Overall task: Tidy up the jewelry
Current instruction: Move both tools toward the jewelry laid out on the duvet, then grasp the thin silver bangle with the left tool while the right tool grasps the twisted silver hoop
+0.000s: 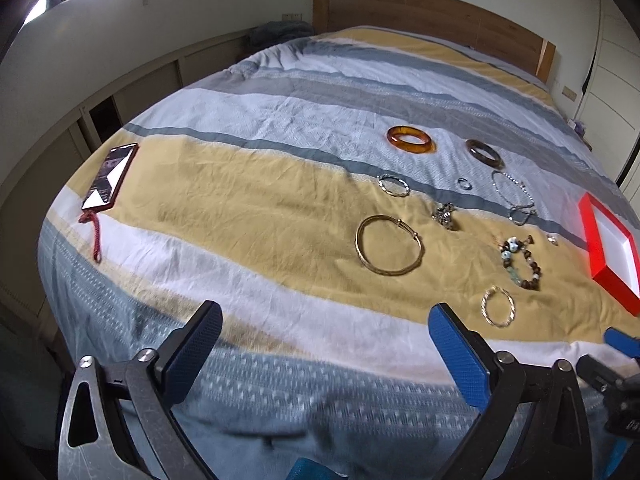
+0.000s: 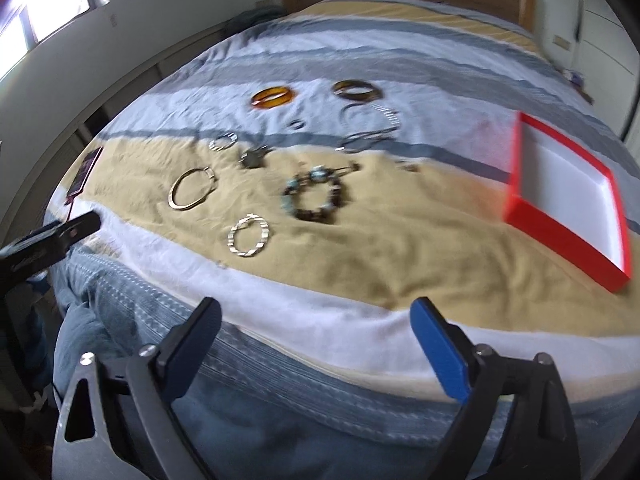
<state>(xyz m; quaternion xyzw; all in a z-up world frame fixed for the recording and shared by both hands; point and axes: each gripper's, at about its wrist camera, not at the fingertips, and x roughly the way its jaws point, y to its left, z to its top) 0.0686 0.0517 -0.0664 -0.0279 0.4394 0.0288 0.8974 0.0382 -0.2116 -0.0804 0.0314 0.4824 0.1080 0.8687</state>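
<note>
Several pieces of jewelry lie spread on a striped bed cover. I see an amber bangle (image 1: 411, 140) (image 2: 273, 97), a dark bangle (image 1: 484, 153) (image 2: 357, 91), a large gold bangle (image 1: 389, 245) (image 2: 192, 189), a beaded bracelet (image 1: 520, 261) (image 2: 317, 194), a small gold bracelet (image 1: 498, 306) (image 2: 249, 236) and thin silver chains (image 1: 516, 196). A red box with a white inside (image 1: 610, 248) (image 2: 568, 196) sits open at the right. My left gripper (image 1: 326, 350) is open and empty above the bed's near edge. My right gripper (image 2: 316, 340) is open and empty too, and its tip shows in the left wrist view (image 1: 620, 344).
A phone in a red case (image 1: 110, 176) (image 2: 86, 172) lies at the bed's left edge. A wooden headboard (image 1: 432, 16) stands at the far end. Low cabinets (image 1: 132, 92) run along the left wall. The left gripper's finger (image 2: 56, 236) shows at the left of the right wrist view.
</note>
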